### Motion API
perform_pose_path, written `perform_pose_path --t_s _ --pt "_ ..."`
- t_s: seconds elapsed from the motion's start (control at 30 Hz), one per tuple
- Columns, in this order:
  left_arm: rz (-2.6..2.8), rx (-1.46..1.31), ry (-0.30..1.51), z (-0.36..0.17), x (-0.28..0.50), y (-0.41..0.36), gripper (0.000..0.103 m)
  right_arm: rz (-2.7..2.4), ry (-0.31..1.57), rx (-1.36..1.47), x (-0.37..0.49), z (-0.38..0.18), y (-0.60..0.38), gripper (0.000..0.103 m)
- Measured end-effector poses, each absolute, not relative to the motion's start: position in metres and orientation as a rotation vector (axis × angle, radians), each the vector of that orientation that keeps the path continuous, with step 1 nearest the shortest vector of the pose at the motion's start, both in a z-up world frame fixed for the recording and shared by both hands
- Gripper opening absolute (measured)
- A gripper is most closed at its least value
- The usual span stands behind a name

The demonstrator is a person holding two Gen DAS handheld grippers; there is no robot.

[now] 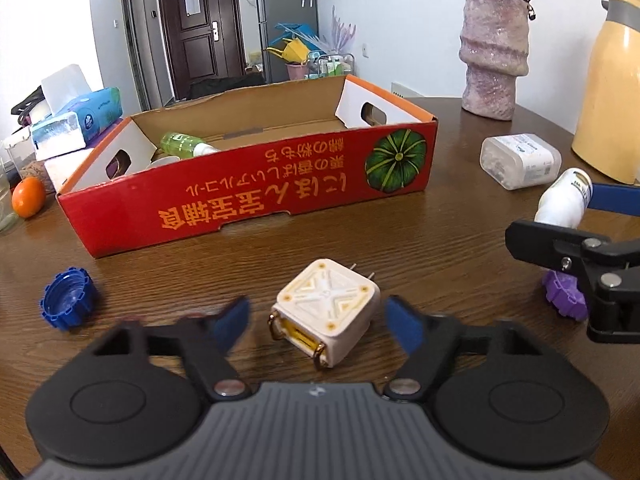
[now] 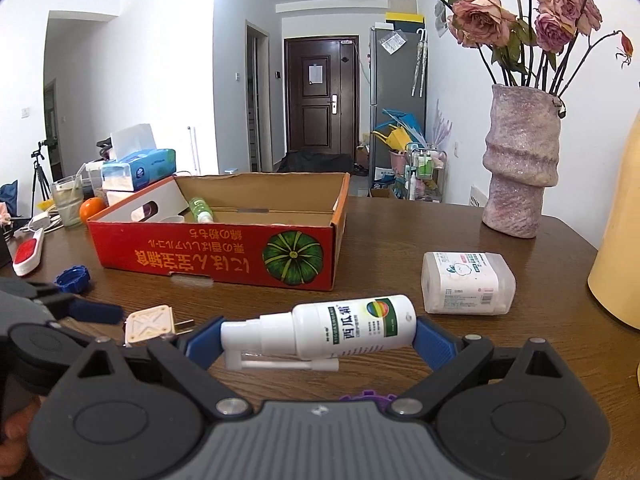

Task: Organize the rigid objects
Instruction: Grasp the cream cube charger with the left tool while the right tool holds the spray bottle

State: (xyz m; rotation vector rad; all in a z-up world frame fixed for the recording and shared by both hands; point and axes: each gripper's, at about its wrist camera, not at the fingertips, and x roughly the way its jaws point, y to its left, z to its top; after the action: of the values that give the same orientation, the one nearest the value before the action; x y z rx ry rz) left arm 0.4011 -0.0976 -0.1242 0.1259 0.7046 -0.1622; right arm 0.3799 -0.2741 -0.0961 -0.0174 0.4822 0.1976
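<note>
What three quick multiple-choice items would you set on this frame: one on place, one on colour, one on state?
1. Where is the plug adapter?
A. inside the red box
B. on the table between the left gripper's fingers
C. beside the vase

2. What colour is the bottle cap lying on the table at the box's left end?
A. blue
B. yellow
C. white

3. What is the right gripper doing?
A. open over a bare table
B. shut on an orange
C. shut on the white spray bottle

Key: 1 B, the left gripper brackets the adapter with gaps on both sides, not yet pressing it; 2 A, the ridged cap shows blue against the brown table; 3 C, both blue pads press the bottle's ends and hold it crosswise.
</note>
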Motion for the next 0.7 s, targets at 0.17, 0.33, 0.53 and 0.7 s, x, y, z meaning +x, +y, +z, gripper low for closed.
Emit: perform_pose_path --t_s 0.17,0.33,0.53,0.7 --pt "-0.197 0.092 0.694 -0.124 0.397 -0.096 0.058 0.197 0.483 -0.016 0.38 -0.096 -0.274 0.098" --pt "-0.198 0.063 0.688 -0.12 0.394 -0.093 0.041 0.199 0.481 -0.016 0.38 -0.096 -0.273 0.098" --pt "-0.189 0.047 0.678 -0.116 0.39 -0.089 0.041 0.2 0.479 -0.014 0.38 -0.096 -0.273 0.098" --pt "-0.173 0.023 0.657 -0.11 0.384 -0.082 0.04 0.207 0.474 -0.008 0.379 -0.096 -0.274 0.098"
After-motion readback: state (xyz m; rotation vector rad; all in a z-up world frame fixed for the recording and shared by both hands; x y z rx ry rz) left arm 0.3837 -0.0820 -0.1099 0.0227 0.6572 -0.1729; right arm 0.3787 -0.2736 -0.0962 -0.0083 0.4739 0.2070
